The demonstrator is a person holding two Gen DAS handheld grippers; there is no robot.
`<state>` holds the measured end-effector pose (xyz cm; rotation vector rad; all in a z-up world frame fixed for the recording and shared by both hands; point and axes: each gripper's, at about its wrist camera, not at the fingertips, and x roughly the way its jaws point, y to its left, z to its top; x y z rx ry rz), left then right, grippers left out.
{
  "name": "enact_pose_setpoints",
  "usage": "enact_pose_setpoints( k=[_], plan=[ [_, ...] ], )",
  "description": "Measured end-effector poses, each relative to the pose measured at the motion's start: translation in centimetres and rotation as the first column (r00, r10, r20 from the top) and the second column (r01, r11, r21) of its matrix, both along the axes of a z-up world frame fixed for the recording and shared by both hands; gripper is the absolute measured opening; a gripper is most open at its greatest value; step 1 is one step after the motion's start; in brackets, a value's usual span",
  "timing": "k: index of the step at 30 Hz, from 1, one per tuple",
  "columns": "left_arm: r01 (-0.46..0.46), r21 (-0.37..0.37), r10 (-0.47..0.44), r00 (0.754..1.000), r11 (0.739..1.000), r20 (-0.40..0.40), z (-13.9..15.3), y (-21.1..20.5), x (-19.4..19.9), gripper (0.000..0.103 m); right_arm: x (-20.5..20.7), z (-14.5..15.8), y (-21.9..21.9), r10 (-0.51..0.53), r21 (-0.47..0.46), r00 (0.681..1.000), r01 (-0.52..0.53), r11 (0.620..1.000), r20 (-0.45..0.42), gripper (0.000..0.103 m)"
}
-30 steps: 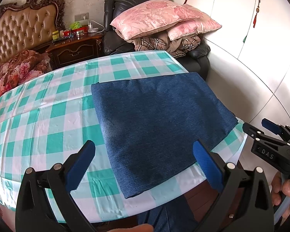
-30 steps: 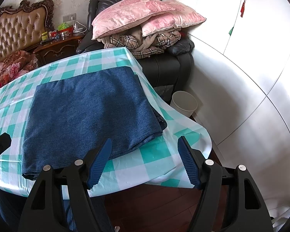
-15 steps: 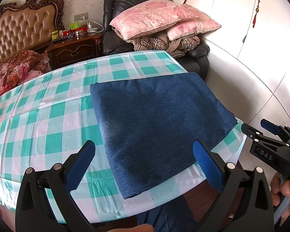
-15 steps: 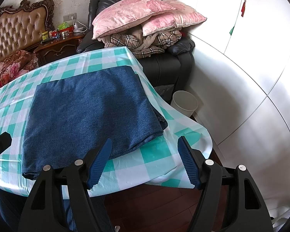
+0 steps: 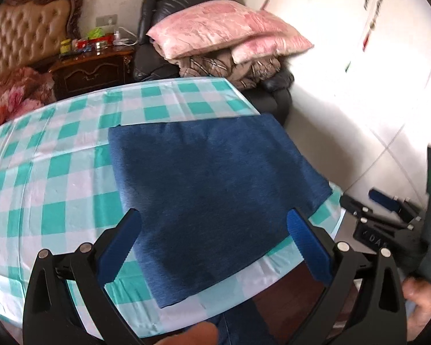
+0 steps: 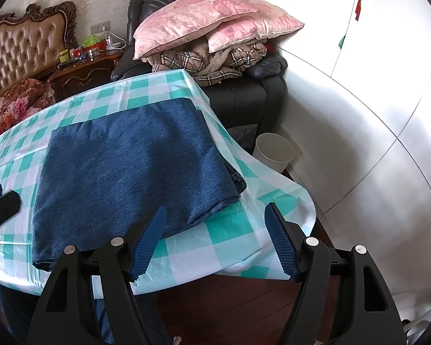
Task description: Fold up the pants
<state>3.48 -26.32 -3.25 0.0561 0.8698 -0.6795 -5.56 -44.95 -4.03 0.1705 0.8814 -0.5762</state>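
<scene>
The blue denim pants (image 5: 215, 192) lie folded into a flat rectangle on the table's near right part, also shown in the right wrist view (image 6: 132, 164). My left gripper (image 5: 212, 244) is open and empty, hovering above the pants' near edge. My right gripper (image 6: 215, 241) is open and empty, just off the pants' near right corner, over the table's edge. The right gripper also shows at the right of the left wrist view (image 5: 385, 210).
The table wears a teal and white checked cloth (image 5: 57, 178). Behind it stand a black armchair piled with pink pillows (image 6: 209, 17), a dark nightstand (image 5: 92, 69) and a bed (image 5: 17, 46). A white bin (image 6: 274, 151) sits on the floor by the white wardrobe.
The left gripper view has shifted, blurred by motion; the pants now sit further to the right and higher in it. The right gripper has barely moved. The pants lie unchanged.
</scene>
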Motion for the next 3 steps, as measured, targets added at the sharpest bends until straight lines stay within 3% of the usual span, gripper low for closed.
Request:
enact_pose_setpoints(
  k=[2,3],
  plan=[
    [-0.058,-0.030,0.058,0.998,0.998,0.007,0.2,2.7,0.4,0.101,0.0,-0.1,0.1,-0.001,0.011,1.000,0.000,1.000,0.021,0.076],
    [-0.138,-0.033,0.139,0.990,0.990,0.025,0.2,5.5,0.8,0.101,0.0,-0.1,-0.1,-0.002,0.017,0.999,0.001,1.000,0.033,0.080]
  ],
)
